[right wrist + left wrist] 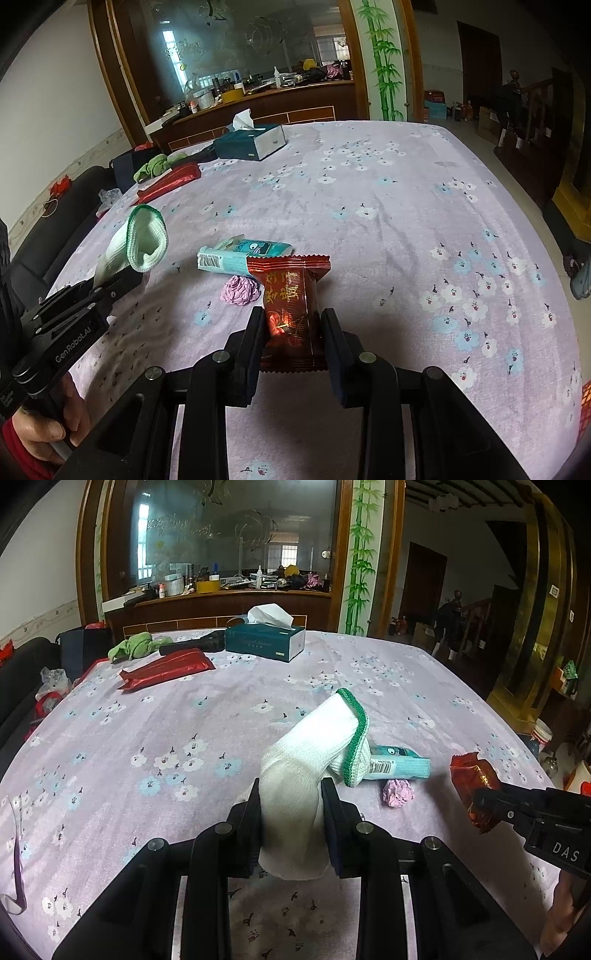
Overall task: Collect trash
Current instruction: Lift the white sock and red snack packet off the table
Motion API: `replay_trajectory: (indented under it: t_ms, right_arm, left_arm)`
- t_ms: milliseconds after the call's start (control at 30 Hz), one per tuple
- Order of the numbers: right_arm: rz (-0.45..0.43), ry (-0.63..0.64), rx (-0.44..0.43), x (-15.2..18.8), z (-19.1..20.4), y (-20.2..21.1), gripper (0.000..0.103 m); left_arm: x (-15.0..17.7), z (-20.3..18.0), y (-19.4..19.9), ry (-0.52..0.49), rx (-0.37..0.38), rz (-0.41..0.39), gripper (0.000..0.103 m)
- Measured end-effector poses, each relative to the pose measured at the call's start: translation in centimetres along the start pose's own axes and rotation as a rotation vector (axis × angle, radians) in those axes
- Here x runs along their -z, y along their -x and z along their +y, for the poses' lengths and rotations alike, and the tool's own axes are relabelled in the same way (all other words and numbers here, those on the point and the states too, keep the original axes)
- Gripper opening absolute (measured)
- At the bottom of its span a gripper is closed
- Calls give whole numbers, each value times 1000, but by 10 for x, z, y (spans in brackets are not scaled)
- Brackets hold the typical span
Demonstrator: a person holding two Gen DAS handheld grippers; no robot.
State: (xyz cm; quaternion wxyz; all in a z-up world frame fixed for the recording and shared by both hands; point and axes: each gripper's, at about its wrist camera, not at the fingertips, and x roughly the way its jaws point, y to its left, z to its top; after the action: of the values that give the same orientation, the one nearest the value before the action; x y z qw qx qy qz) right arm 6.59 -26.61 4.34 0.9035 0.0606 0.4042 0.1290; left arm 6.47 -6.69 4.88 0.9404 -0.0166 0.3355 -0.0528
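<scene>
My left gripper is shut on a white knitted glove with a green cuff, held up with the cuff opening facing away; the glove also shows at the left of the right wrist view. My right gripper is shut on a red snack wrapper, which appears at the right edge of the left wrist view as the wrapper. On the cloth between them lie a teal tissue packet and a crumpled pink paper ball.
The table has a lilac flowered cloth. At the far side stand a teal tissue box, a red foil pouch, a green rag and a black object. A dark sofa is at the left, a cluttered wooden counter behind.
</scene>
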Motion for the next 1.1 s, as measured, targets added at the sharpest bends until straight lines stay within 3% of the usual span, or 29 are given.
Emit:
replay_trajectory:
  t_ms: [733,967,1100]
  right_arm:
    - [3,-1,12,1,-1,-1,32]
    - [0,-44,59,3,-3,6,33]
    - [0,-44,98,16,2,30,33]
  left_arm:
    - [2,2,4,-10,4,-5,27]
    - [1,-2,9,-34,24,-5,27]
    - [-4,-7,34,-49,44,-42,27]
